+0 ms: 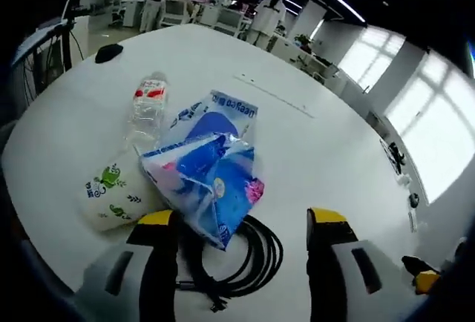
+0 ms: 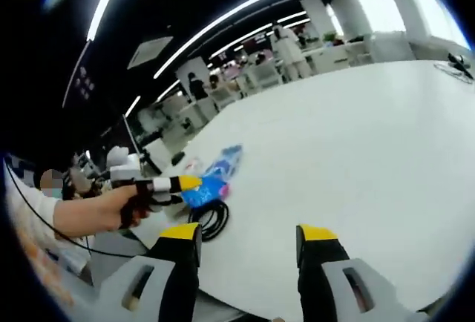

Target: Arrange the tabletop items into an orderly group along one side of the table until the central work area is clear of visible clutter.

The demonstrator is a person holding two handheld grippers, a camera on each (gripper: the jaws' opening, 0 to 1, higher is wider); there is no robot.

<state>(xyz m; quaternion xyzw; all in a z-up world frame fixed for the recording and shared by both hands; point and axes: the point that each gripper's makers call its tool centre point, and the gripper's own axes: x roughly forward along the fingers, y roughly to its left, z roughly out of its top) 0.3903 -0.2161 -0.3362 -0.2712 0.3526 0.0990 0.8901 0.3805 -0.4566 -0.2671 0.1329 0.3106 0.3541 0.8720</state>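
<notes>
Left tongs point(image 1: 243, 222) released, hovering over the pile near the worktop point(image 1: 319, 151) edge. Right tongs point(image 2: 247, 237) released, well apart over bare white surface. Judgement: grip the bag point(image 1: 211, 166) by a firm fold, not loose film, and avoid snagging the cable point(image 1: 249, 259) under it. Bag is crinkly, blue-printed. Bottle point(image 1: 148, 107) lies beside it; frog-print pack point(image 1: 111, 192) touches the bag.

black cable coil point(image 1: 245, 259) partly under blue plastic bags point(image 1: 211, 166), green-printed pouch point(image 1: 111, 192) tucked beneath them, bottle point(image 1: 148, 103) label unreadable, distant people blurred
</notes>
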